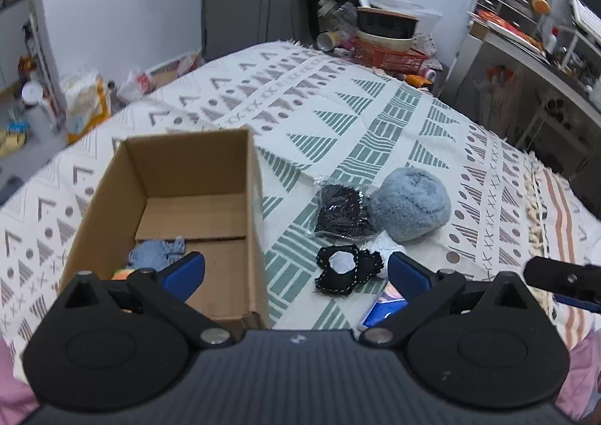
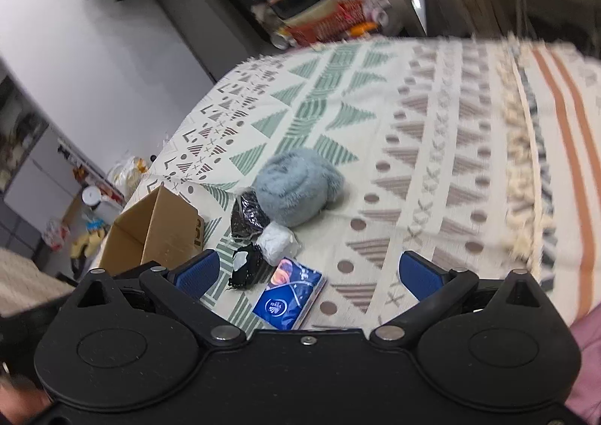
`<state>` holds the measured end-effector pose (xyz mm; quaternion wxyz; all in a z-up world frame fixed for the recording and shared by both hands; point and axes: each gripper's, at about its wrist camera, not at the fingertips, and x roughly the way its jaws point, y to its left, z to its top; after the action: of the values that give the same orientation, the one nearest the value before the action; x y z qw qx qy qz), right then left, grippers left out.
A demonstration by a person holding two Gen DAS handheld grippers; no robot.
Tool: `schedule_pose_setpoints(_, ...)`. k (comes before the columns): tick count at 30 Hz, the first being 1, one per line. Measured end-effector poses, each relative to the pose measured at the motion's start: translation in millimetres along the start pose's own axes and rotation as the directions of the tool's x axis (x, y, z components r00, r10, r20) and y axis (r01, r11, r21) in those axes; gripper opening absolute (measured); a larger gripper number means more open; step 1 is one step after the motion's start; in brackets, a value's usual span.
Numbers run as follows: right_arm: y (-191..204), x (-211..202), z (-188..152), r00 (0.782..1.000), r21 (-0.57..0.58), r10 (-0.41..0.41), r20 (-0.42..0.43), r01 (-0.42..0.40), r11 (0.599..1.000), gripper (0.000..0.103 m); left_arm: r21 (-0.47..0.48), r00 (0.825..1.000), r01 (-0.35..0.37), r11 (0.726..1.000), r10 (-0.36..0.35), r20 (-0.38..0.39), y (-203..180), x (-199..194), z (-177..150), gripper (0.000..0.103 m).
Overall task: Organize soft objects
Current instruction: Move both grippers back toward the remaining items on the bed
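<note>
An open cardboard box (image 1: 195, 177) sits on the patterned bed cover, with a blue knitted item (image 1: 157, 254) and something orange inside. It also shows in the right wrist view (image 2: 150, 233). To its right lie a fluffy grey-blue ball (image 1: 409, 203) (image 2: 296, 188), a black item in clear wrap (image 1: 340, 213) (image 2: 248, 216), a black pouch with a white patch (image 1: 343, 269) (image 2: 246, 265), a white wad (image 2: 278, 241) and a blue tissue pack (image 2: 289, 293) (image 1: 383, 306). My left gripper (image 1: 296, 269) is open and empty above the box's right wall. My right gripper (image 2: 308, 273) is open and empty above the tissue pack.
The bed cover (image 1: 338, 106) stretches far behind and to the right (image 2: 450, 162). Bowls and an orange basket (image 1: 387, 38) crowd the far side. A cluttered desk (image 1: 526, 49) stands at the right. Bags lie on the floor at left (image 1: 86, 102).
</note>
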<state>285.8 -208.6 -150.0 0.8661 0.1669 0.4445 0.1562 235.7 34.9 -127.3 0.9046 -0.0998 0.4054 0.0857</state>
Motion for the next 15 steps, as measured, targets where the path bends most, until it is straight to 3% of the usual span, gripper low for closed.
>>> schedule_pose_setpoints(3, -6, 14, -5, 0.998, 0.066, 0.038, -0.043, -0.035, 0.997, 0.101, 0.033, 1.000, 0.002, 0.999, -0.003, 0.005, -10, 4, -2, 0.103)
schedule_pose_setpoints(11, -18, 50, -14, 0.991, 0.176, 0.049, -0.124, -0.027, 0.984, 0.074, 0.059, 0.998, 0.053, 0.997, -0.051, -0.039, -24, 27, -3, 0.099)
schedule_pose_setpoints(15, -28, 62, -19, 0.983, 0.256, 0.078, -0.164, -0.034, 0.966, 0.065, 0.060, 0.995, 0.073, 0.996, -0.068, -0.068, -28, 40, -4, 0.087)
